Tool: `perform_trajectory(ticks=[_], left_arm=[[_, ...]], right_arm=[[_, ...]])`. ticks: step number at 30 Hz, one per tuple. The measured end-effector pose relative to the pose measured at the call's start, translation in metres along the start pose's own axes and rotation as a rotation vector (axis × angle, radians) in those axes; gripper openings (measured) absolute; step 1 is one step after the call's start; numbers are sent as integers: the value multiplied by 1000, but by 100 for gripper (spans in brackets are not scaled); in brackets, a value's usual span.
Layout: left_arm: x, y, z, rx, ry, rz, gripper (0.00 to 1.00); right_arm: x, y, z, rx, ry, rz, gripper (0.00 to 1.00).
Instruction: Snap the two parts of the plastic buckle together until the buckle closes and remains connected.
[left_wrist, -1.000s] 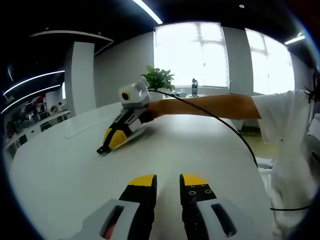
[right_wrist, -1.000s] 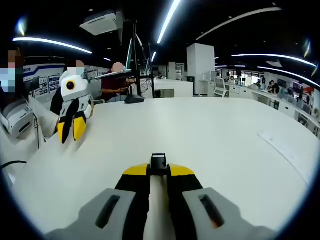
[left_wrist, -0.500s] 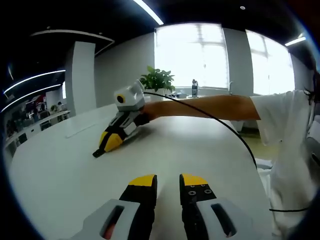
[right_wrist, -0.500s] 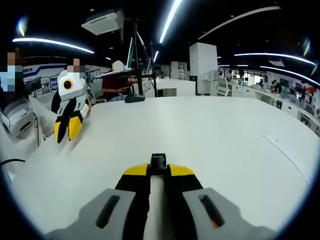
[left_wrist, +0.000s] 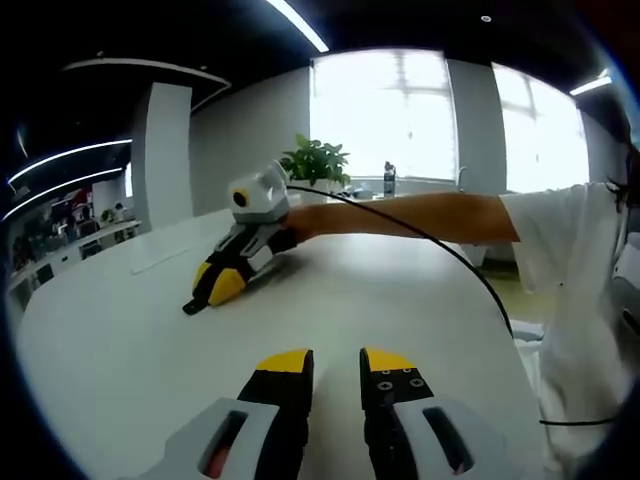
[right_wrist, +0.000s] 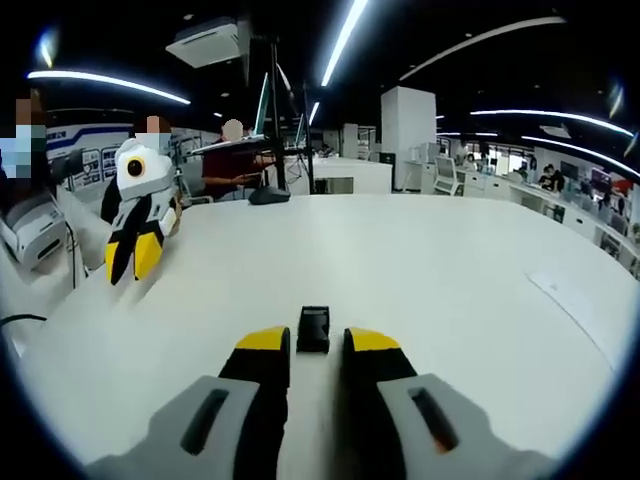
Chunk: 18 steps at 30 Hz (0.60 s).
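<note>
In the left gripper view, the right gripper (left_wrist: 205, 295) is lying low and nearly flat against the table (left_wrist: 110, 360) at the left. A small black piece is showing at its tip, too small there to make out. That low angle is probably keeping the tips level with something thin on the surface. From it, the person's arm (left_wrist: 400, 213) is stretching away to the right, with a cable (left_wrist: 470, 265) trailing down beside it. At the bottom centre, the left gripper (left_wrist: 336, 362) is hovering over bare table with its jaws a little apart and nothing between them. It is likely waiting clear while the other hand works.

In the right gripper view, the left gripper (right_wrist: 133, 262) is hanging at the far left, tips pointing down at the table (right_wrist: 450, 260), well apart from the work. At the centre, the right gripper (right_wrist: 317, 342) is sitting with its jaws parted. The buckle (right_wrist: 313, 326) is lying on the table between the yellow tips, with a sliver of gap on each side, so it is resting there rather than being pinched. It is reading as one small black block. I cannot tell whether that is both parts joined or one half alone. Farther right, a pale sheet (right_wrist: 575, 295) is lying flat near the table's edge.
</note>
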<state>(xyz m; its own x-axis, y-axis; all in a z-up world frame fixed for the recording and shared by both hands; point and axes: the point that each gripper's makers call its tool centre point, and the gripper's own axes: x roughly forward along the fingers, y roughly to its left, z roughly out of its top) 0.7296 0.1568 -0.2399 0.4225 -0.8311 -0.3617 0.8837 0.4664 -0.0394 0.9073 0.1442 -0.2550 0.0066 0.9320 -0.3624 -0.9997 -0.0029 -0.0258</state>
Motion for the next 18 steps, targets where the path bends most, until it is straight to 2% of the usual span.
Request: perform_trajectory(ticks=[12,18], left_arm=[[-1,7,4,-11,-23,39,20],[-2,9,6,-1,-17,56,20]], right_arm=[[-3,3,1,0,-16,-54,31],[-8,11,13,-19,-26,-120,32]])
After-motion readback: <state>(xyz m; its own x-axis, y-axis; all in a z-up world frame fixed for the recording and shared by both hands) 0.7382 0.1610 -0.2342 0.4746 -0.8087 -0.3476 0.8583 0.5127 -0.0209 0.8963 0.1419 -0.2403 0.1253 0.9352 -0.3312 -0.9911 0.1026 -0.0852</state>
